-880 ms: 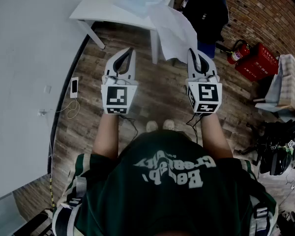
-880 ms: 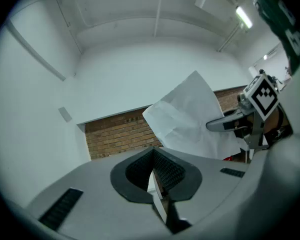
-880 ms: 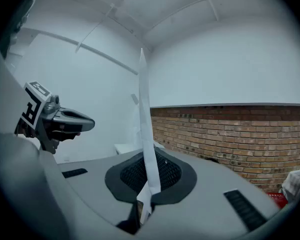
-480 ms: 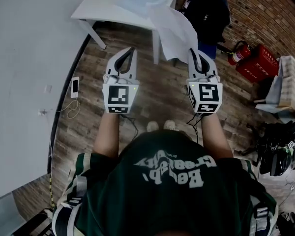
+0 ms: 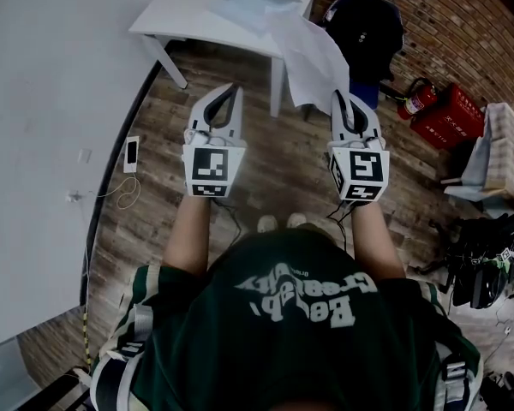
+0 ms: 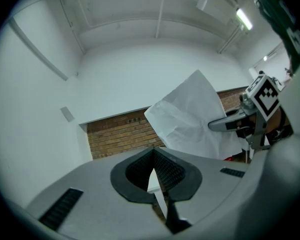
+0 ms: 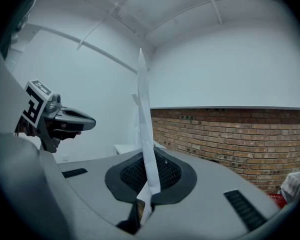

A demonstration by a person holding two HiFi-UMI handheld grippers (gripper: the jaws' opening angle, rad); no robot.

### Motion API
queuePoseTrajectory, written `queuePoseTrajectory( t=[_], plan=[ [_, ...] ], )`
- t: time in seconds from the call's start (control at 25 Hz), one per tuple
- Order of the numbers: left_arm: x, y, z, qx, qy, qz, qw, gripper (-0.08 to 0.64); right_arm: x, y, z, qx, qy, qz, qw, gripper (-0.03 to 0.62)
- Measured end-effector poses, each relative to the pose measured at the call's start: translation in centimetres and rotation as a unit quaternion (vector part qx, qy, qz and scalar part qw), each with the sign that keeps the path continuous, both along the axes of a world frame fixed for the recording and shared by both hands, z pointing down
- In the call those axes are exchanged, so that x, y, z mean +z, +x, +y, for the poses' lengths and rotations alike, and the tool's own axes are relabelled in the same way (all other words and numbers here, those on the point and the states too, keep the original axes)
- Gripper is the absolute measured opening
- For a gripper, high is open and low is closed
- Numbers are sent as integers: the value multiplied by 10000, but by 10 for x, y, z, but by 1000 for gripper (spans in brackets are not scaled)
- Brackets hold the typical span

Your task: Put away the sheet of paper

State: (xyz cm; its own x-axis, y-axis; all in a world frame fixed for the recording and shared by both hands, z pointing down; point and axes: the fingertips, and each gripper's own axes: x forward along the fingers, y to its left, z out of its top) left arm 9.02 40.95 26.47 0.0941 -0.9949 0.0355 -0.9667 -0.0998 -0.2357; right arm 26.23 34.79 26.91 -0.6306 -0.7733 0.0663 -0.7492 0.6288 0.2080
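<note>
R tool (image 5: pixel 343 98) clenched on paper (image 5: pixel 319 58) edge; sheet up in air, extends to 12 o'clock toward white worktop (image 5: pixel 188 15). L tool (image 5: pixel 232 90) at its 9 o'clock, closed, empty.

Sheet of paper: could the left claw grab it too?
Probably yes: the sheet of paper sticks out of the right claw, with only open air between it and the shut left claw.
</note>
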Motion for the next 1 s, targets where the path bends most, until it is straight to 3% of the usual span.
queuePoseTrajectory(
  t=[0.44,1.0],
  plan=[
    [16,-29,-1,-108,-138,51,9998,2,27,-28,5,-177,-159,193,9995,-5],
    [42,-81,-103,-414,-313,62,9986,2,52,-87,-103,-642,-143,394,9971,-5]
  ],
)
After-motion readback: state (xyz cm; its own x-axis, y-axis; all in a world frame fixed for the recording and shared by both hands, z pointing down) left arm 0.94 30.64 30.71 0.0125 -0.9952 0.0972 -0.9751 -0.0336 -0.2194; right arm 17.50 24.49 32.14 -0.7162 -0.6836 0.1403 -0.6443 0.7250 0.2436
